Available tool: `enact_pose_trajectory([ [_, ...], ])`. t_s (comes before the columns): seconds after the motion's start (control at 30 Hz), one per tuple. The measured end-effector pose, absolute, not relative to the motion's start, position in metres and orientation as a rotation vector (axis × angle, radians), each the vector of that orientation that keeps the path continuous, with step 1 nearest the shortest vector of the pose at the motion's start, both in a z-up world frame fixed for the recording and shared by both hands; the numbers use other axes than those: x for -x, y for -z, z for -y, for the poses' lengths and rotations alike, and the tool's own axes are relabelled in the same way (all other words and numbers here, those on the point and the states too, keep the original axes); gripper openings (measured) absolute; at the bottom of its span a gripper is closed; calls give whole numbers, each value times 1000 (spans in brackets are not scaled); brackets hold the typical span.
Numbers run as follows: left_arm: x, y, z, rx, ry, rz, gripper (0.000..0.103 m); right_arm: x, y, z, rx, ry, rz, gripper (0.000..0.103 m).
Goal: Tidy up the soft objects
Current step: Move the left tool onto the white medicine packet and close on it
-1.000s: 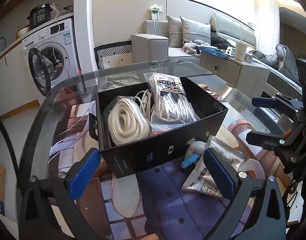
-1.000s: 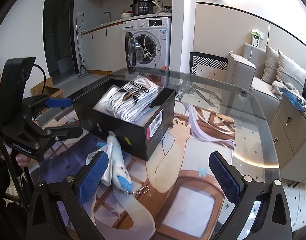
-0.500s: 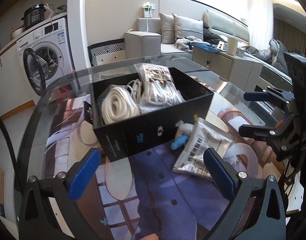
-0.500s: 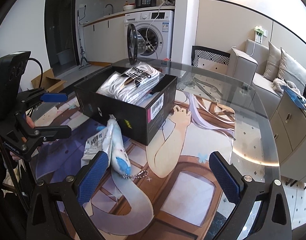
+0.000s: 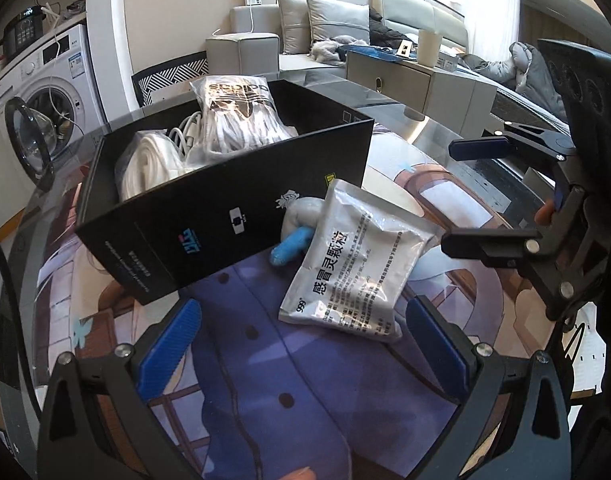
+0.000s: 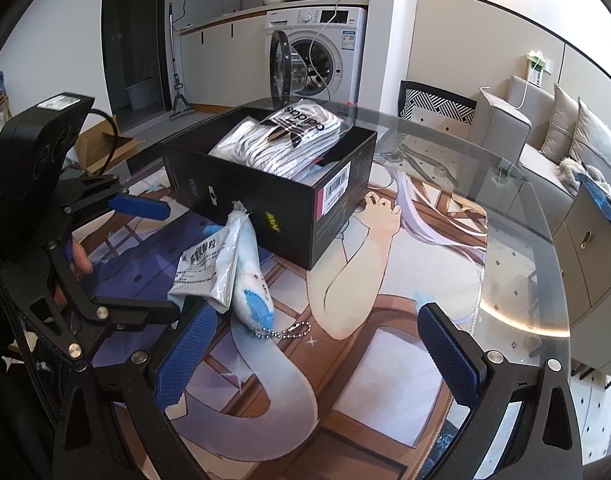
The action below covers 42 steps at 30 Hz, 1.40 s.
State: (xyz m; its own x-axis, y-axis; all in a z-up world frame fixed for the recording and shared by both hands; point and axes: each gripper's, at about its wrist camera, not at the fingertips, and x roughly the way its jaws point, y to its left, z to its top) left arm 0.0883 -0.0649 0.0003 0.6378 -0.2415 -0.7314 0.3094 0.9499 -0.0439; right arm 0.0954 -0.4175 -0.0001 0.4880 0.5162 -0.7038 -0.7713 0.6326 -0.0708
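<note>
Both grippers had closed in on the silver pouch (image 5: 355, 264) beside the black box (image 5: 225, 216). Left gripper (image 5: 309, 344) and right gripper (image 6: 317, 356) both had their jaws spread apart, holding nothing.

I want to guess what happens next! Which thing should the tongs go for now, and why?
Probably the left tongs should ease forward onto the silver packet and close. Both tongs are open and empty, the packet lies on top of the little plush toy outside the black box, and the socks bag is already in the box.

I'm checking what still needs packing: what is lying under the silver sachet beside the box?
Under the silver sachet lies a small plush toy, white and blue, with a bead chain. Its middle is covered.
</note>
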Motion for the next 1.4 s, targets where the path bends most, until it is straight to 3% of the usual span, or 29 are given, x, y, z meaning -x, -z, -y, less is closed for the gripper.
enact_pose_trajectory([
  [0.6,-105,6,72,-45,348,-873,101,-105,11,420,417,-790,-736,102],
  [0.77,-103,8,78,-80,347,-871,84,-107,13,419,413,-798,-738,102],
  [0.93,-100,5,81,-102,355,-850,56,-106,16,418,414,-799,-742,102],
  [1.4,-86,-4,59,-59,329,-811,51,-104,13,413,385,-814,-732,102],
])
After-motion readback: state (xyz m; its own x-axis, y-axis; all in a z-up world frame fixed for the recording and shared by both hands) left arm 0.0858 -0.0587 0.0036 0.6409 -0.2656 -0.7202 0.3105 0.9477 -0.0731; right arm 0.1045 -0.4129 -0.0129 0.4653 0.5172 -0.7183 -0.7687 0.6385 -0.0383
